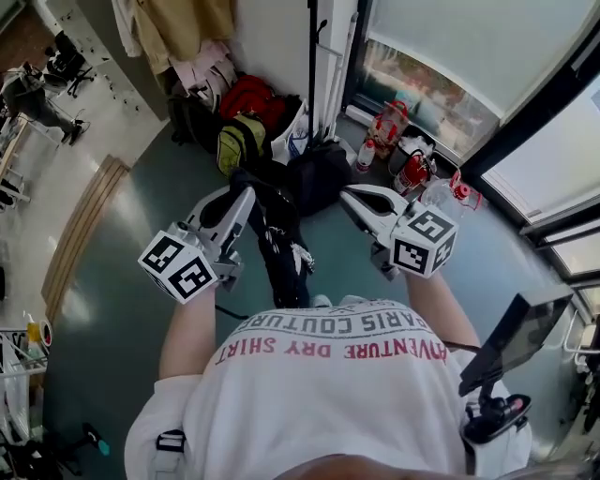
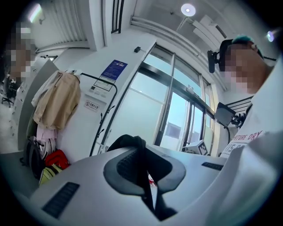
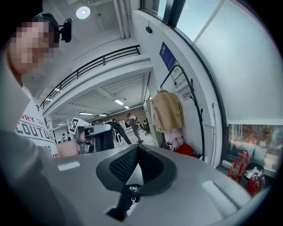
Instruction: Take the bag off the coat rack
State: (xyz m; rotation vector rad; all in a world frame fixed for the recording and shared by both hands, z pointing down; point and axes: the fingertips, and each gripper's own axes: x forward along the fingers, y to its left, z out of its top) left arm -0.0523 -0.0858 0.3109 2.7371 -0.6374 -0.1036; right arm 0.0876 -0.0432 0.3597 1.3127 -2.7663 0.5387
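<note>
A black bag (image 1: 281,246) hangs down in front of me between the two grippers, off the black coat rack (image 1: 311,66) that stands behind it. My left gripper (image 1: 246,193) is shut on the bag's black strap (image 2: 128,142), which bunches over the jaw tips in the left gripper view. My right gripper (image 1: 351,193) is level with it to the right, shut, with nothing seen between its pads. Below its jaws (image 3: 138,148) part of the bag with a zip pull (image 3: 129,199) shows. The rack (image 3: 194,106) rises at the wall beside the window.
Bags lie heaped at the rack's foot: a red one (image 1: 251,94), a yellow-green backpack (image 1: 239,141), a dark one (image 1: 321,173). A beige coat (image 1: 183,28) hangs above. Red-and-white bags (image 1: 394,127) stand by the window. A mounted tablet (image 1: 516,336) is at my right.
</note>
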